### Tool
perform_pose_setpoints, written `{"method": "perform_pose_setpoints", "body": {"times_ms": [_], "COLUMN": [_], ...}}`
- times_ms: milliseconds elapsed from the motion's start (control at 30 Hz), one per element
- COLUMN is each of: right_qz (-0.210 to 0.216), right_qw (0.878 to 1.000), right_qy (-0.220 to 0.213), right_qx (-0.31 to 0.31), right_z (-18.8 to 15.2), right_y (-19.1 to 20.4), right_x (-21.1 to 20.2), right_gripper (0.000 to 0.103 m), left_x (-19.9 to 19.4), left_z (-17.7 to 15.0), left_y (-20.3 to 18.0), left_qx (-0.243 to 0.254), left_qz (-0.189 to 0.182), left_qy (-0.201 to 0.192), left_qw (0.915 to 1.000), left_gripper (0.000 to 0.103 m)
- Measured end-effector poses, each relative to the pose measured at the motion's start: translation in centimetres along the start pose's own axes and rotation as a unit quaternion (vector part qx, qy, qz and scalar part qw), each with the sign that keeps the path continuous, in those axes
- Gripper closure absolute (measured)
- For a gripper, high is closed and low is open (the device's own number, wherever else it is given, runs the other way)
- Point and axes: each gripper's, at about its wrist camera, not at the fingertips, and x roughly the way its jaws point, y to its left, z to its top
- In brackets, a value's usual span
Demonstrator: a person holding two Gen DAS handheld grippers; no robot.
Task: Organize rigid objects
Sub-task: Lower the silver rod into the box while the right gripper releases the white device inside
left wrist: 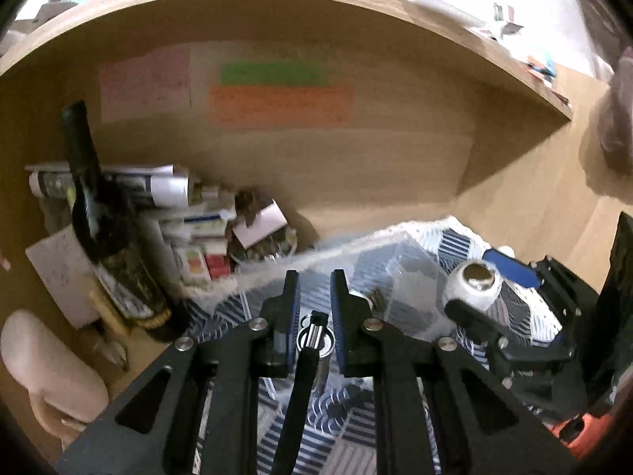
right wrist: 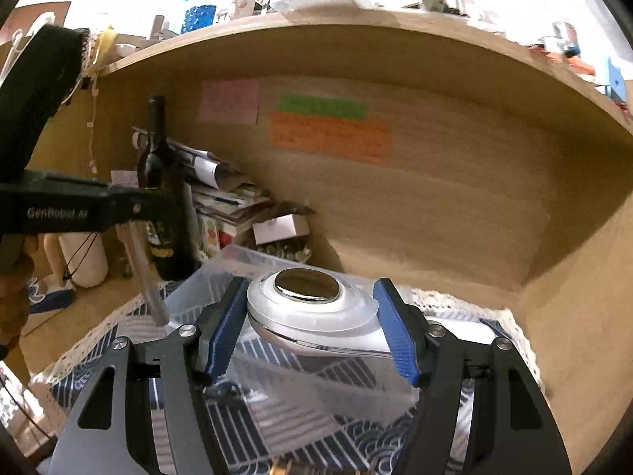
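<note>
Both tongs work over a clear plastic box (right wrist: 253, 261) on a blue patterned cloth (right wrist: 277, 427) in the lower half of each frame. Left tongs (left wrist: 314, 297) stand narrowly parted around a small metal cylinder (left wrist: 316, 340) hanging from a black strap (left wrist: 296, 396); whether the pads touch it I cannot tell. Right tongs (right wrist: 312, 324) clamp a white oval gadget with a shiny metal disc (right wrist: 308, 297), lower centre. A dark bottle (right wrist: 158, 182) stands at left beside stacked papers (right wrist: 221, 198).
</note>
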Motion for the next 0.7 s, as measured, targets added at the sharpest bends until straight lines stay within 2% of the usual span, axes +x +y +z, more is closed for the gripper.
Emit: {"method": "perform_pose_setpoints", "body": {"times_ms": [167,500,700], "right_qz": [0.01,0.02,0.029], "right_qw": [1.0,0.997,0.995], "right_qy": [0.013,0.07,0.097], "right_qx": [-0.005,-0.021,-0.022], "right_z": [0.5,-1.2,-1.8], "right_y": [0.1,0.8,0.8], "right_x": [2.5,6.9,8.5], "right_gripper": [0.041,0.041,0.041], "left_x": [2.7,8.7,10.3], "left_z": [0.7,-1.2,-1.6], "left_y": [0.2,0.9,1.0], "left_qx": [0.003,-0.003,-0.007], "left_qz": [0.012,-0.005,-0.009], "left_qy": [0.007,0.078,0.1], "left_qw": [0.9999,0.9969,0.995], "left_gripper": [0.089,0.089,0.089]}}
